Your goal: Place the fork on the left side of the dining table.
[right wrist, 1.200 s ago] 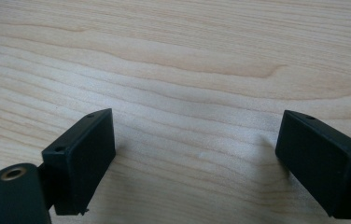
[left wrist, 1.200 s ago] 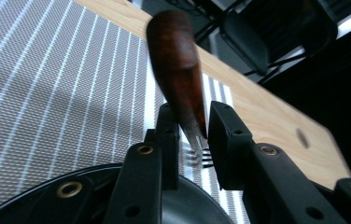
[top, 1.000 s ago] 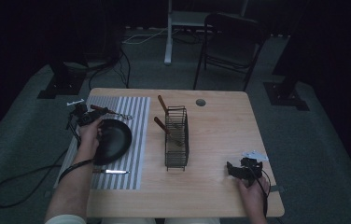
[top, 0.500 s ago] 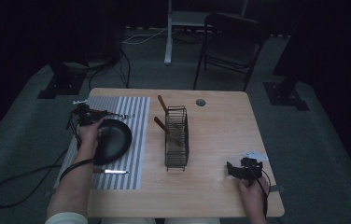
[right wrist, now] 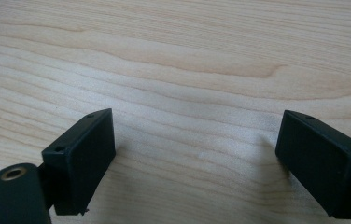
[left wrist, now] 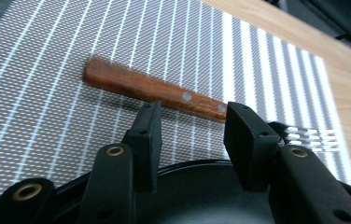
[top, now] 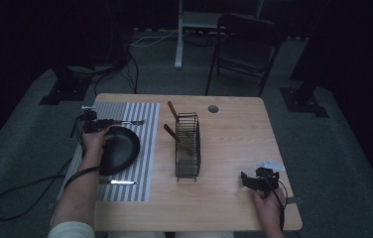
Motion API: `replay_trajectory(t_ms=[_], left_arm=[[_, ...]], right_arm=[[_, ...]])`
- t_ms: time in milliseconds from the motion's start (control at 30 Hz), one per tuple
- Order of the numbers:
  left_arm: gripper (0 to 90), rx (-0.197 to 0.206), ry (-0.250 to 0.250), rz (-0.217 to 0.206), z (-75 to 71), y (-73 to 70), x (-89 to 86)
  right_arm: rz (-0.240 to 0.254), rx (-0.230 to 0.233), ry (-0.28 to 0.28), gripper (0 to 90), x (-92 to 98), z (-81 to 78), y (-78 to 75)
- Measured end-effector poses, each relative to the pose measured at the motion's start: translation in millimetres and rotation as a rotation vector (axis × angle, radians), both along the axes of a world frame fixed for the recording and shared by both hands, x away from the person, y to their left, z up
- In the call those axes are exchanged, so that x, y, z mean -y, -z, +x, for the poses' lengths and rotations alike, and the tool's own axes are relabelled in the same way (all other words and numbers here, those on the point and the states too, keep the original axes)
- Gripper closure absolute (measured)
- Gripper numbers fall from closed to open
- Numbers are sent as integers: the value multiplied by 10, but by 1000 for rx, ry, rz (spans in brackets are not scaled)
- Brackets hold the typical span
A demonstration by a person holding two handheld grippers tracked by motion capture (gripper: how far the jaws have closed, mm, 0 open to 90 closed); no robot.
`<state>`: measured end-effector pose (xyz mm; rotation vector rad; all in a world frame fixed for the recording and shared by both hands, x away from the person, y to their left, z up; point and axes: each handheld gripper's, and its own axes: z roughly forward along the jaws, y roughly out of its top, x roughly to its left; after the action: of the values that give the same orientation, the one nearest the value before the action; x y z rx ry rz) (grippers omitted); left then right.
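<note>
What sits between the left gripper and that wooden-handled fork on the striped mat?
Nothing visible does. The left gripper, jaws just opened with nothing between them, hovers over the black plate's rim; beyond it the fork lies on bare striped mat.

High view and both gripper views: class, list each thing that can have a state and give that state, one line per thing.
left gripper: jaws apart, just been opening, nothing pressed between them
fork: lying flat on the striped mat, free
black plate: resting on the mat
right gripper: open wide above bare table
wire rack: upright, holding wooden-handled utensils
knife: lying flat on mat
</note>
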<state>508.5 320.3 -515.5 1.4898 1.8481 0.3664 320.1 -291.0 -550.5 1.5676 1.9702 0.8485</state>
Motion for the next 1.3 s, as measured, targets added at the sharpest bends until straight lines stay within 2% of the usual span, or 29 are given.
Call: replay_trajectory(t_ms=[167, 467, 567, 600, 733, 833, 933, 1000, 1033, 1133, 1200, 1300], left_arm=[[572, -9, 9, 85, -21, -37, 49], [563, 0, 50, 146, -155, -127, 110], [551, -3, 59, 139, -187, -158, 112], [548, 11, 56, 154, -221, -189, 113], [523, 24, 61, 146, -285, -233, 112], [478, 16, 59, 148, -332, -258, 138], [372, -10, 51, 165, -363, -280, 171], [318, -11, 52, 151, -383, -292, 189], [281, -12, 56, 151, -394, -299, 198], [256, -10, 86, 162, -423, -311, 236], [192, -19, 112, 163, -439, -307, 268], [182, -21, 131, 170, -465, -305, 293]], right_arm=[[0, 0, 0, 116, 0, 0, 0], [0, 0, 0, 116, 0, 0, 0], [0, -1, 0, 115, 0, 0, 0], [0, 0, 0, 116, 0, 0, 0], [0, 0, 0, 116, 0, 0, 0], [0, -1, 0, 116, 0, 0, -1], [-1, -1, 0, 116, 1, 0, -1], [0, -1, 0, 116, 0, 0, -1], [0, -1, 0, 116, 0, 0, -1], [0, -1, 0, 116, 0, 0, -1], [0, -1, 0, 116, 1, 0, -1], [0, -1, 0, 116, 1, 0, -1]])
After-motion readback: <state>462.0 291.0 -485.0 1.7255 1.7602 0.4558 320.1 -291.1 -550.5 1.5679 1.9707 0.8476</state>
